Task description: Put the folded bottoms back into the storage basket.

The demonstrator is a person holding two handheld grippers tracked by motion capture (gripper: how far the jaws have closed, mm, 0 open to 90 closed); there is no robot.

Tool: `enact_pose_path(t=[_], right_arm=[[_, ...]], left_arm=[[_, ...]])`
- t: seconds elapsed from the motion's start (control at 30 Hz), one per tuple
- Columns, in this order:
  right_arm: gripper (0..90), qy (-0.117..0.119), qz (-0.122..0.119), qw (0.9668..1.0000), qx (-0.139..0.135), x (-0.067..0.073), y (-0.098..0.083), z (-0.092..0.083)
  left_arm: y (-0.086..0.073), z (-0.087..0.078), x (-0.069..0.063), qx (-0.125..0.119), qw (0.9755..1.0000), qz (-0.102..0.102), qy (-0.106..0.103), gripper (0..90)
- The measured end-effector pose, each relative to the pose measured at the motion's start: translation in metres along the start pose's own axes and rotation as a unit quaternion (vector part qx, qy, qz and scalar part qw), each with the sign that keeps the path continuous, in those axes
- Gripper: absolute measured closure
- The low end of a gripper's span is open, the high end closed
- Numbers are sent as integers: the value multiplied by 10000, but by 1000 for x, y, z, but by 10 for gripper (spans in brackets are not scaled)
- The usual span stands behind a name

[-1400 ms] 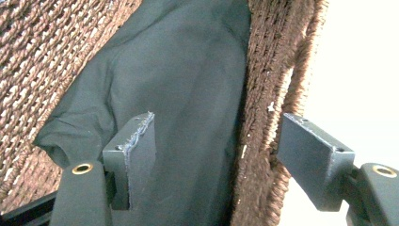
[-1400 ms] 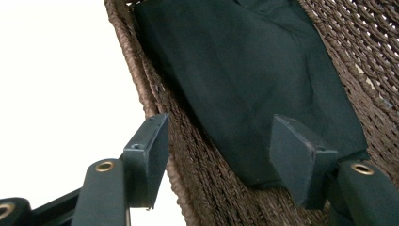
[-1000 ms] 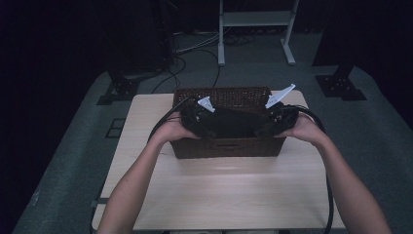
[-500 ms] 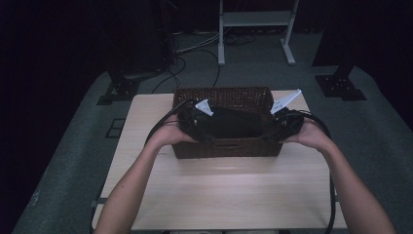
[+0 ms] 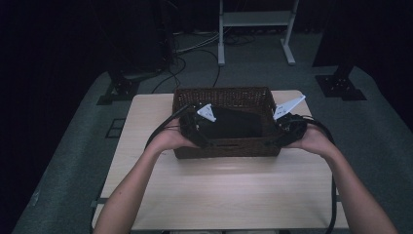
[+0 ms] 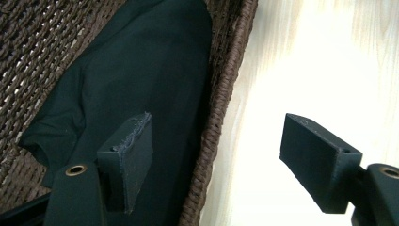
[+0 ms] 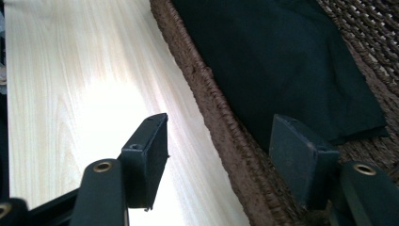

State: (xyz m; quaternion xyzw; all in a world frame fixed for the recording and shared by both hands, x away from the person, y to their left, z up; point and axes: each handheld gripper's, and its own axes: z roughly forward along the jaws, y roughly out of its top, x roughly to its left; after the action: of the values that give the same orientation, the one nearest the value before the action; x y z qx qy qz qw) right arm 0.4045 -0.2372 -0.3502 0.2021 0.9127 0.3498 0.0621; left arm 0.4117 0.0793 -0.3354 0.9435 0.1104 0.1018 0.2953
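Since a second ago, your two hands have drawn apart: then they were close together over the middle of the wicker basket (image 5: 225, 146), now your left tongs (image 5: 198, 137) are at its left front corner and your right tongs (image 5: 281, 137) at its right front corner. The basket stands in the same place on the wooden surface (image 5: 224, 195). Its long axis runs left to right across the surface, with one long wall toward you. Inside it lies a dark folded cloth (image 5: 233, 124), flat on the bottom, also stretched left to right. In the left gripper view, your left tongs (image 6: 216, 160) straddle the basket rim (image 6: 221, 108), one jaw over the cloth (image 6: 141, 70) inside, the other over the surface (image 6: 320, 56) outside. The right tongs (image 7: 226, 160) straddle the rim (image 7: 211, 108) in the same way. Both tongs stand wide and do not press on the wall; they hold nothing.
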Motion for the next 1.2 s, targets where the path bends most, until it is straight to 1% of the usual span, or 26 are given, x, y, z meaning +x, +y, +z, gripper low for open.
enact_pose_path(t=[0.03,0.1,0.17,0.2,0.27,0.3,0.47,0.53,0.73,0.8,0.83,1.07,1.13,1.2], right_arm=[[365,2,4,10000,4,1,-1,0],[357,24,5,10000,5,4,-2,1],[357,48,-50,10000,0,6,-3,2],[357,71,-10,10000,29,8,-4,3],[356,59,-86,9999,40,10,-5,4],[355,61,-39,10000,46,11,-5,5],[345,18,-34,10000,12,16,-9,5],[341,10,-16,10000,-8,17,-11,5],[334,3,-8,10000,-1,23,-17,5],[333,6,-57,10000,-9,24,-18,5],[333,-2,-25,10000,-10,26,-19,4],[331,13,-80,10000,-46,33,-22,5],[331,-26,-120,9999,-39,36,-23,6],[331,-14,-110,9999,-46,38,-24,7]], left_arm=[[-1,-1,-1,13,10000,-2,27,247],[-3,-1,-3,-41,10000,-19,16,245],[-5,-1,-5,-15,10000,7,16,245],[-6,-1,-6,-28,10000,-7,14,245],[-7,-2,-8,-38,10000,3,2,244],[-8,-2,-9,-51,10000,-3,17,244],[-11,-2,-15,-34,10000,30,15,241],[-11,-3,-18,-64,9999,77,58,241],[-14,-3,-26,-98,9999,110,50,241],[-15,-3,-28,-108,9999,89,30,241],[-16,-3,-29,-100,9999,93,28,241],[-22,-5,-36,-141,9999,63,61,228],[-23,-5,-39,-141,9999,50,69,221],[-26,-6,-42,-162,9998,45,79,221]])
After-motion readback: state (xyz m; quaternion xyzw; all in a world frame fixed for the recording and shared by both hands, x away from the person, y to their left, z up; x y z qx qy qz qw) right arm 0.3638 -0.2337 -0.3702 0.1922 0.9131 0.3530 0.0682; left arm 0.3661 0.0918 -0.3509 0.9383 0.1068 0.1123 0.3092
